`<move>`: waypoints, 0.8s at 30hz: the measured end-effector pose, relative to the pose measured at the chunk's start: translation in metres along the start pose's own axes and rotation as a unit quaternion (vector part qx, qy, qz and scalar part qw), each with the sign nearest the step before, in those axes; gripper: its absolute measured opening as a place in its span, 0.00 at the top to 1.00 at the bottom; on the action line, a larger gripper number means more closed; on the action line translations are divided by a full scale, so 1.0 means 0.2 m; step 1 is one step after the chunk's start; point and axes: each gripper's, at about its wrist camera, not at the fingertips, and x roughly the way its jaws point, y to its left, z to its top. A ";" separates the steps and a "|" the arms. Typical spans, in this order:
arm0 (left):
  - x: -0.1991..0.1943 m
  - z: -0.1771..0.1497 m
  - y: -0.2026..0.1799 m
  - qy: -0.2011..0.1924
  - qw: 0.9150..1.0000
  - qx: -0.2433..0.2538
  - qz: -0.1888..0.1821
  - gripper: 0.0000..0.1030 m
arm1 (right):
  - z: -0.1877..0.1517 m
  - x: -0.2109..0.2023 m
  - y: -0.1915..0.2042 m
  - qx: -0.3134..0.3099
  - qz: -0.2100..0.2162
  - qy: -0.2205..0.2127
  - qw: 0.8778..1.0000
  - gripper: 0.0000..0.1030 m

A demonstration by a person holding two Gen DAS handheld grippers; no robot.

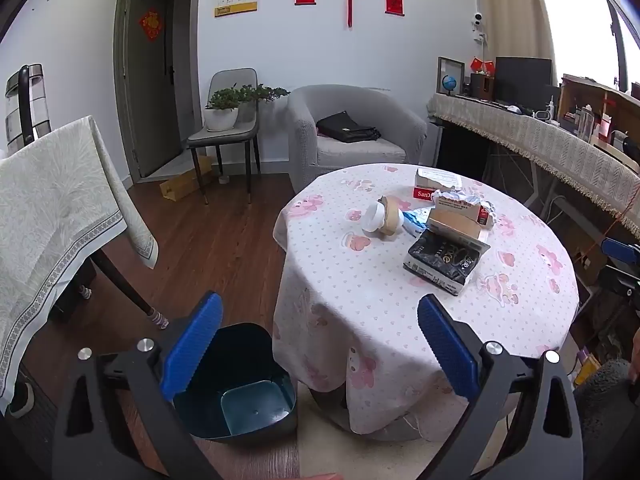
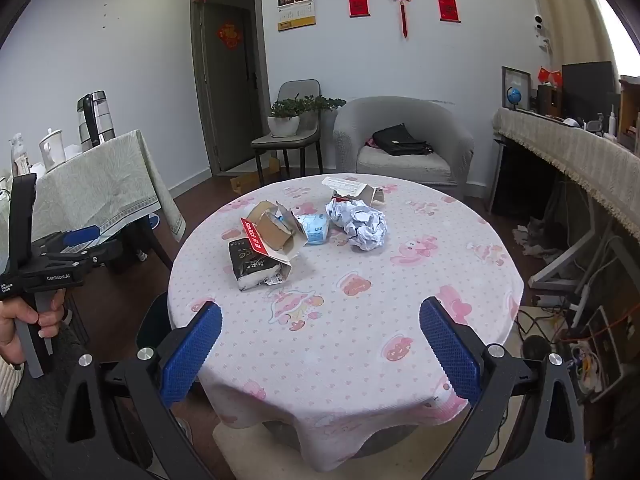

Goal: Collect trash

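Observation:
A round table with a pink-patterned cloth holds a pile of trash: a black tissue pack, a brown cardboard box, a tape roll with a white cup, a blue-white packet, and crumpled white paper. A dark teal bin stands on the floor left of the table. My left gripper is open and empty, above the bin and table edge. My right gripper is open and empty at the table's near edge.
A second table with a green cloth stands at the left with a kettle. A grey armchair and a chair with a plant stand behind. A long cloth-covered desk runs along the right; cables lie on the floor.

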 end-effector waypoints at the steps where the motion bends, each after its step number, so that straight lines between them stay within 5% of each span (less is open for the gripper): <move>1: 0.00 0.00 0.00 0.000 1.000 0.000 -0.001 0.03 | 0.00 0.00 0.00 0.000 0.000 0.000 1.000 0.03; 24: 0.01 0.00 0.01 0.001 1.000 0.002 0.003 0.03 | 0.00 0.01 0.01 -0.003 -0.002 0.003 1.000 0.03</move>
